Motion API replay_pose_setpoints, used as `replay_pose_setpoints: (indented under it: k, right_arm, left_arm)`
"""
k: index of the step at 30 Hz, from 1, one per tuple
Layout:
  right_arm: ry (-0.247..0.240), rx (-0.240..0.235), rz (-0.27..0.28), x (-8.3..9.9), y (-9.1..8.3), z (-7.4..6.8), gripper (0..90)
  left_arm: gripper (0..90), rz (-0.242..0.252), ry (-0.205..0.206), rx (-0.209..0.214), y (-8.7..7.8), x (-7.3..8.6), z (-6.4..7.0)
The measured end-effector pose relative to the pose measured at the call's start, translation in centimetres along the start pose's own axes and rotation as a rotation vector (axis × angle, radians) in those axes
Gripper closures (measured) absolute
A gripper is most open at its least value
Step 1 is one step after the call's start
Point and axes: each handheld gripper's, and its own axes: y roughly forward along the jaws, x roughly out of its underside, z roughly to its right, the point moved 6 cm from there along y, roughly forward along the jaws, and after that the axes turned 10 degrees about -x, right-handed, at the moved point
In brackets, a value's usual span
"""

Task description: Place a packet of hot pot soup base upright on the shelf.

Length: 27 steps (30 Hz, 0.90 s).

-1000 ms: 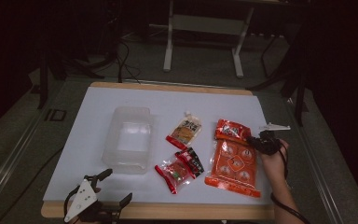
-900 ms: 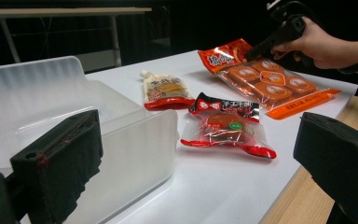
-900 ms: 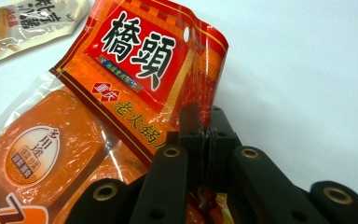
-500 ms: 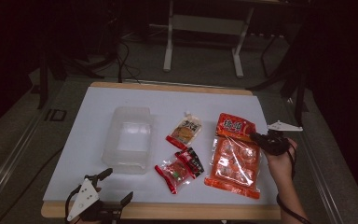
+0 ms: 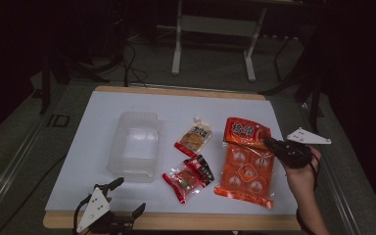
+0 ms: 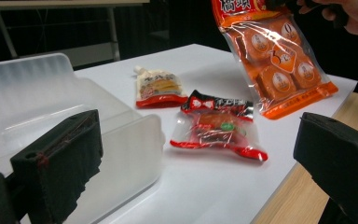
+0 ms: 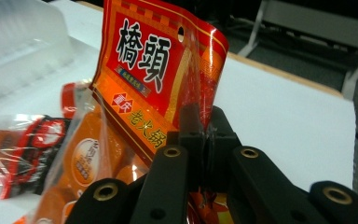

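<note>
Table [image 5: 127, 105]: white top with a wooden rim, spread across the middle of the high view.

Clear tub [image 5: 133, 146]: set left of centre in the high view, open side up. In the left gripper view its frosted wall [image 6: 51, 121] is seen at the left, just behind the left-hand jaw.

Orange bag [image 5: 245, 164]: placed right of centre in the high view, the biggest packet. Its red top edge is lifted and curled over, while the lower end lies on the table. In the right gripper view the top [image 7: 151, 70] is seen upright, a printed red panel with a punched hole. In the left gripper view the bag [image 6: 279, 60] hangs tilted at the upper right.

Right gripper [image 5: 272, 144]: held by a hand [image 5: 301, 174] at the right edge of the high view. Jaws are clamped narrow on the bag's top edge.

Left gripper [image 5: 127, 198]: seen at the bottom left of the high view, at the table's near edge. Jaws are spread wide, nothing between them.

Red packet [image 5: 188, 177]: flat on the table at lower centre, between tub and bag.

Pouch [image 5: 194, 138]: smallest item, flat, just above the red packet.
</note>
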Motion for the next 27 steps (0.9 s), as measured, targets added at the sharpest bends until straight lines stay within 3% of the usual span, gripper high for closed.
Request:
replay_pose_setpoints:
  k: [5, 7, 10, 12, 13, 16, 20, 27]
  right_arm:
    - [-0.037, -0.02, 0.032, -0.8, -1.1, -1.7, 87.9]
    - [-0.049, -0.036, 0.047, -1.0, -1.6, -2.5, 87.9]
    - [-0.064, -0.047, 0.06, -1.2, -2.1, -3.2, 87.9]
    - [-0.063, -0.059, 0.069, -1.3, -2.4, -3.5, 87.9]
    - [-0.07, -0.063, 0.071, -1.3, -2.5, -3.7, 87.9]
    - [-0.102, -0.066, 0.077, -1.5, -3.1, -4.8, 87.9]
    - [-0.112, -0.077, 0.086, -1.5, -3.7, -5.4, 87.9]
    - [-0.141, -0.082, 0.089, -1.4, -4.5, -6.4, 87.9]
  left_arm:
    - [1.7, -0.019, -0.024, 0.022, 0.5, -0.6, 0.7]
    - [1.7, -0.053, -0.041, 0.054, 0.8, -0.9, 1.1]
    - [1.7, -0.061, -0.075, 0.108, 1.3, -1.6, 1.8]
    - [1.7, -0.056, -0.074, 0.12, 1.5, -1.9, 1.9]
    - [1.7, -0.041, -0.058, 0.157, 2.0, -2.7, 2.6]
    - [1.7, -0.032, -0.015, 0.164, 2.9, -3.6, 3.3]
    - [1.7, -0.028, -0.024, 0.195, 4.4, -4.4, 4.2]
    - [3.5, -0.031, 0.004, 0.214, 7.3, -5.1, 5.5]
